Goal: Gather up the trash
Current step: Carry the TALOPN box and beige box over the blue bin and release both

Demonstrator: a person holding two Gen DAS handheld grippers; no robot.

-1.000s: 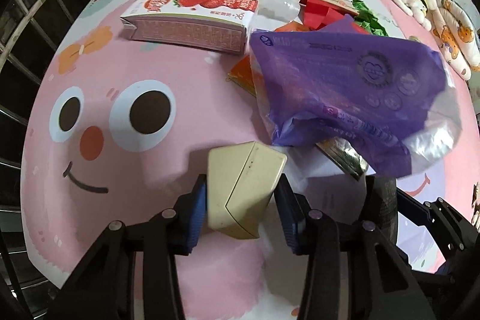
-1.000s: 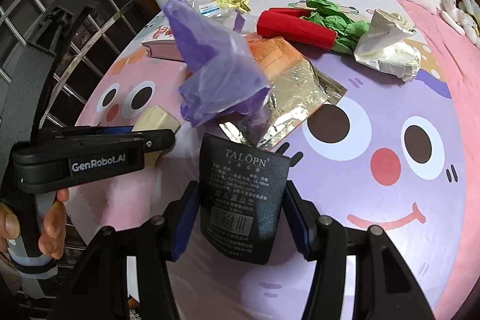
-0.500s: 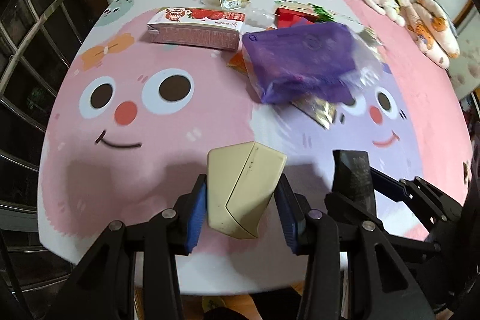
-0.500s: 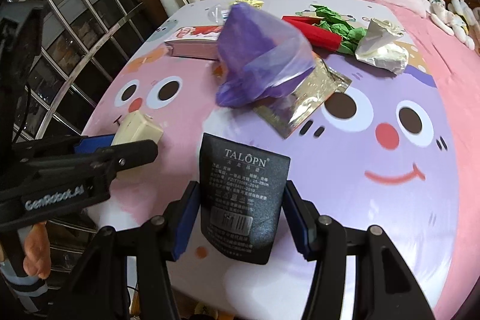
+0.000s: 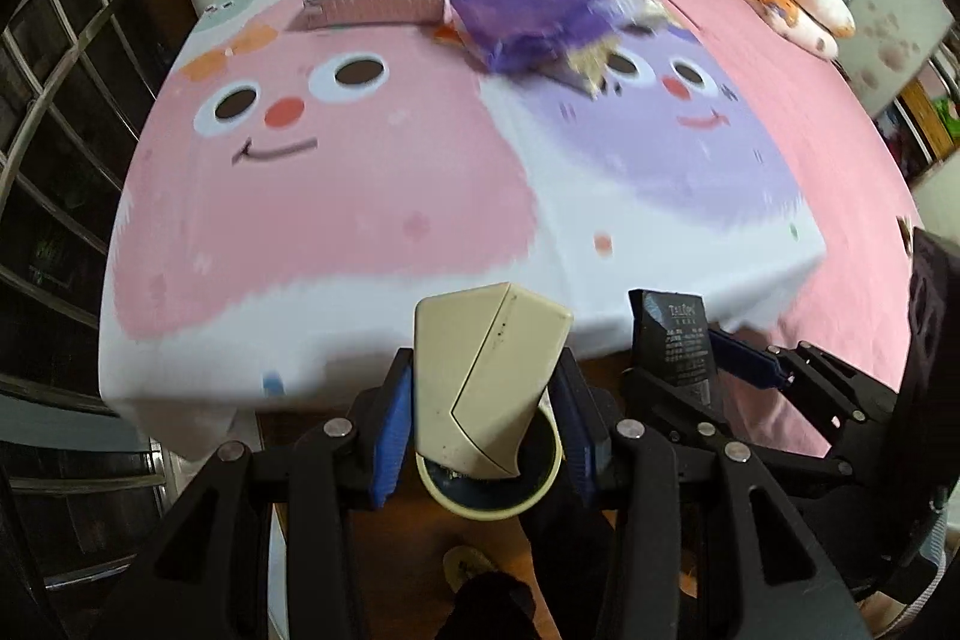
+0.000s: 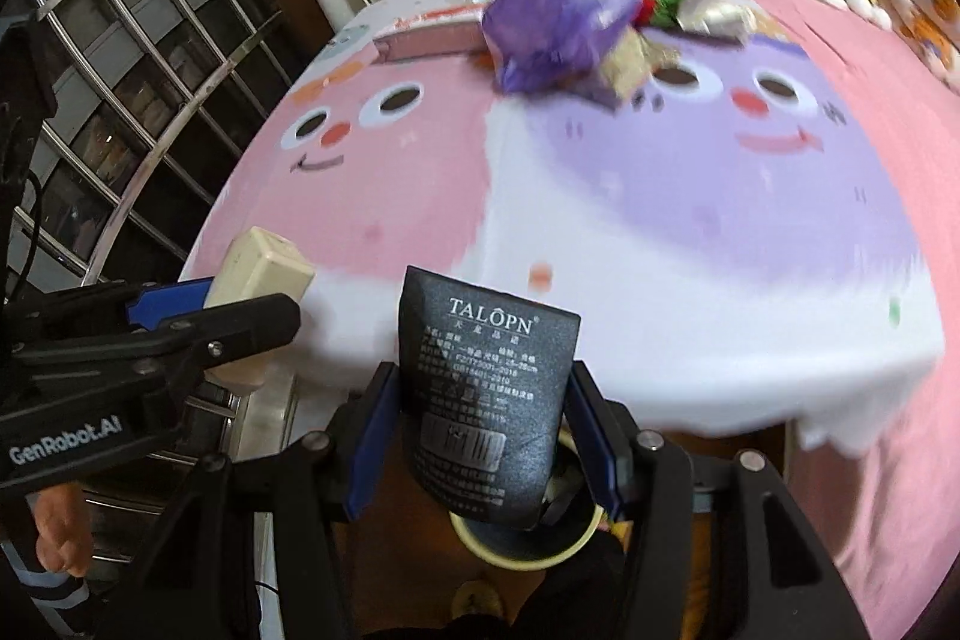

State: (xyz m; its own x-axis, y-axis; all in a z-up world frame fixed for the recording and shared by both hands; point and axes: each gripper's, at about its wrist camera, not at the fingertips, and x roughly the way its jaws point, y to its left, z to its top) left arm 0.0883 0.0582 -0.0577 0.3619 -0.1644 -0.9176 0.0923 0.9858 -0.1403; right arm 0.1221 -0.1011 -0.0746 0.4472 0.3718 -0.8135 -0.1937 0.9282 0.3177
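Left wrist: bin (image 5: pixel 489 496) newly below tool (image 5: pixel 483 400)

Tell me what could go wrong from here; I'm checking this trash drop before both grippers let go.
Both pieces look wide against the small round bin. The left gripper clamps a cream box and the right gripper a black TALOPN pouch; either might catch the rim and fall to the floor. The grippers sit close together above the bin and could bump.
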